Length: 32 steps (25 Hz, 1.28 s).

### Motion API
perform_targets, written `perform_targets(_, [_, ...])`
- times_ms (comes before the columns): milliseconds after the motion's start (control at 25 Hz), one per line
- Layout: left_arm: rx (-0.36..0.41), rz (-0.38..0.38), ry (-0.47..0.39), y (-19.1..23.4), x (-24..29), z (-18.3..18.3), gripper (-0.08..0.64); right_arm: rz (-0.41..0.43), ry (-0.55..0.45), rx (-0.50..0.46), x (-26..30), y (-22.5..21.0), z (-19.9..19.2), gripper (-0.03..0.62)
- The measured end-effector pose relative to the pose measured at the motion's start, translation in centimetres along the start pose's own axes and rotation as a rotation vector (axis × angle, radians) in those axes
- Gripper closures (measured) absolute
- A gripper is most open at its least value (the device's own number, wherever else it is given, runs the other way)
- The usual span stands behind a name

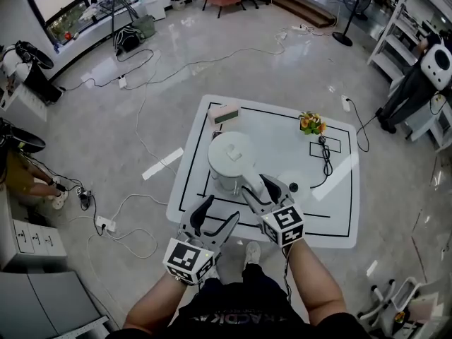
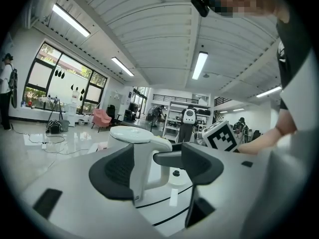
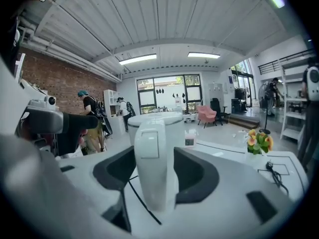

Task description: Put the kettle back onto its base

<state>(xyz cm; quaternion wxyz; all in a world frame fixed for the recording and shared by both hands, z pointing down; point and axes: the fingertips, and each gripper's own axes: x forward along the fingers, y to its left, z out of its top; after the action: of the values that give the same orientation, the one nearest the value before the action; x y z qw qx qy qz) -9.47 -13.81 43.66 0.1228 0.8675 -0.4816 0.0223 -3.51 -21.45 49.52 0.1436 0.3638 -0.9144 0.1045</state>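
A white kettle (image 1: pixel 227 157) stands on the white table (image 1: pixel 332 221), left of its round white base (image 1: pixel 294 183). My right gripper (image 1: pixel 258 185) reaches in from the front, and its jaws press both sides of the kettle's handle (image 3: pixel 154 168). The kettle body rises just behind them in the right gripper view. My left gripper (image 1: pixel 219 210) hangs open over the table's front edge, holding nothing. In the left gripper view the kettle (image 2: pixel 132 138) stands beyond the open left gripper (image 2: pixel 157 166), with the base (image 2: pixel 177 176) to its right.
A small pot of flowers (image 1: pixel 311 123) and a black cable (image 1: pixel 325 157) lie at the back right of the table. A pink box (image 1: pixel 224 113) sits at the back left. Cables trail over the floor (image 1: pixel 141 104) on the left.
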Motion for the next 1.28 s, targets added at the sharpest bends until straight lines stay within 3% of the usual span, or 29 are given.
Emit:
perform_targets(160, [-0.006, 0.024, 0.0, -0.3, 0.4, 0.0, 0.264, 0.034, 0.037, -0.016, 0.4, 0.0, -0.7, 0.36])
perform_targets(560, [-0.016, 0.066, -0.007, 0.0, 1.0, -0.1, 0.264, 0.054, 0.093, -0.058, 1.5, 0.4, -2.5, 0.466])
perform_targets(1280, [-0.014, 0.107, 0.004, 0.2, -0.4, -0.3, 0.268, 0.021, 0.023, -0.064, 1.4, 0.1, -2.4, 0.479])
